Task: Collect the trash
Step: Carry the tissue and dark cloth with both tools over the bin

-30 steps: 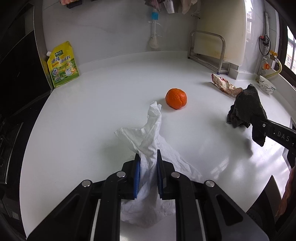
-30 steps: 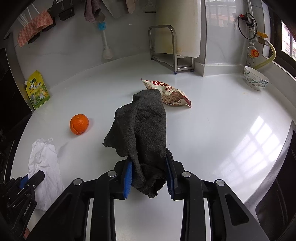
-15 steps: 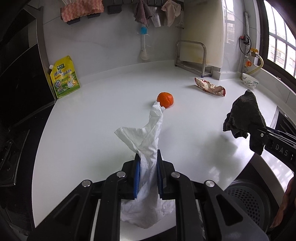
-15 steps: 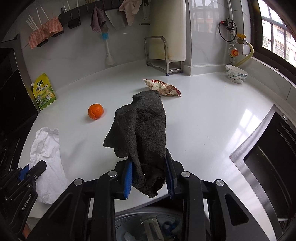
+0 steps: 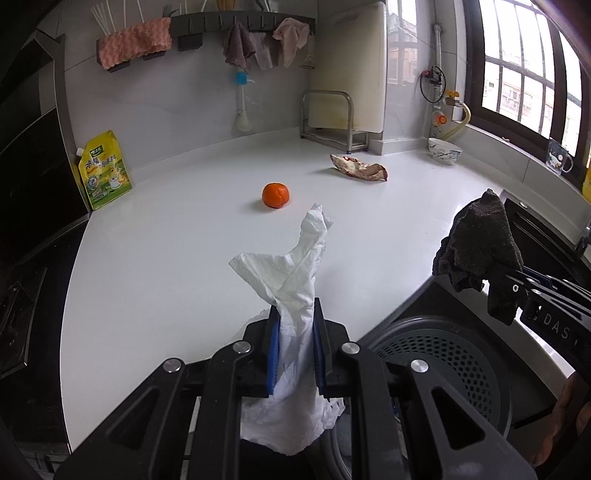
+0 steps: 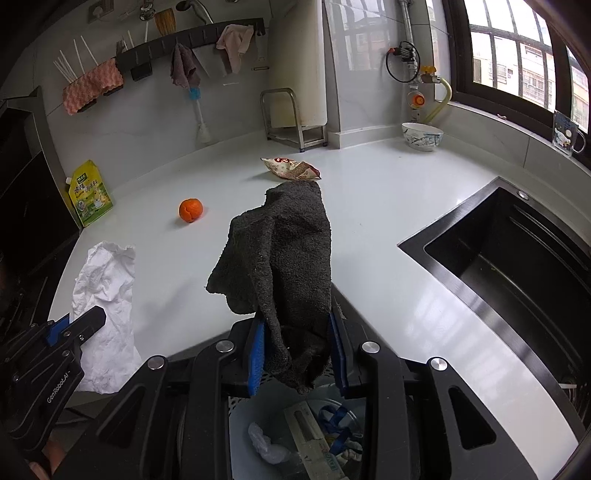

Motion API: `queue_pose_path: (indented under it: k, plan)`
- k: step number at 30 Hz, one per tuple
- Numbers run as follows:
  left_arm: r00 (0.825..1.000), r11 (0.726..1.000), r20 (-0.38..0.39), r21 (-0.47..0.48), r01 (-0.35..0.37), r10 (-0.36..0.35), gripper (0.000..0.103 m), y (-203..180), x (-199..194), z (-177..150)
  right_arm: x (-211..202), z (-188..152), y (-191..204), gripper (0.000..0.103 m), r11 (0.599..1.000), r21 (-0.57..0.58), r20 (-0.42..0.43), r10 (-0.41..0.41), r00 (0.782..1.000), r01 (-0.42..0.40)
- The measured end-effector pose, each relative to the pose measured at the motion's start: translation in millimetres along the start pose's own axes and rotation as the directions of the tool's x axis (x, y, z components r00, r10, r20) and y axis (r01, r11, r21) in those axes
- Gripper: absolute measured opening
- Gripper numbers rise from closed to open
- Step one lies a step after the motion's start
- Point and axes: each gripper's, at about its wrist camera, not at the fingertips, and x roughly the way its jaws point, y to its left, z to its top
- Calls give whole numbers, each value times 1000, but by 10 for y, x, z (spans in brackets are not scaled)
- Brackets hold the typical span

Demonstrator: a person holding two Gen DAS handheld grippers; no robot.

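My left gripper (image 5: 295,343) is shut on a crumpled white paper towel (image 5: 295,273), held in the air at the counter's front edge. In the right wrist view the same white paper towel (image 6: 105,288) hangs at the far left. My right gripper (image 6: 297,350) is shut on a dark grey rag (image 6: 280,251), which also shows at the right of the left wrist view as the dark rag (image 5: 480,247). Below both grippers stands a grey perforated bin (image 5: 443,362); the bin's inside (image 6: 310,435) holds scraps of trash. An orange (image 5: 275,195) and a crumpled snack wrapper (image 5: 360,169) lie on the white counter (image 5: 166,240).
A black sink (image 6: 517,266) is sunk into the counter at the right. A yellow-green refill pouch (image 5: 103,170) leans at the back left. A steel rack with a cutting board (image 5: 332,118) and a patterned bowl (image 5: 445,150) stand at the back. Cloths hang on a wall rail (image 5: 240,26).
Both grippers have drawn back from the counter toward its front edge and risen a little, each carrying its piece. The bin has come into view beneath them.
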Motion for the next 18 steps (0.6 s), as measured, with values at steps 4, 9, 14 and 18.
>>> queue_pose_path:
  k: [4,9,14,18]
  plan:
    - [998,998,-2,32,56,-56,16,-155,-90,-88,-165,-192,-89,29,1000,22,2,-14,1000,14]
    - [991,990,-26,56,133,-132,16,-319,-169,-214,-344,-478,-233,29,998,70,9,-7,1000,7]
    - [984,979,-35,105,176,-174,16,-486,-234,-355,-397,-763,-307,29,997,80,-35,-3,999,6]
    - [978,967,-52,144,209,-204,16,-602,-213,-473,-410,-933,-361,29,995,95,-62,-4,998,10]
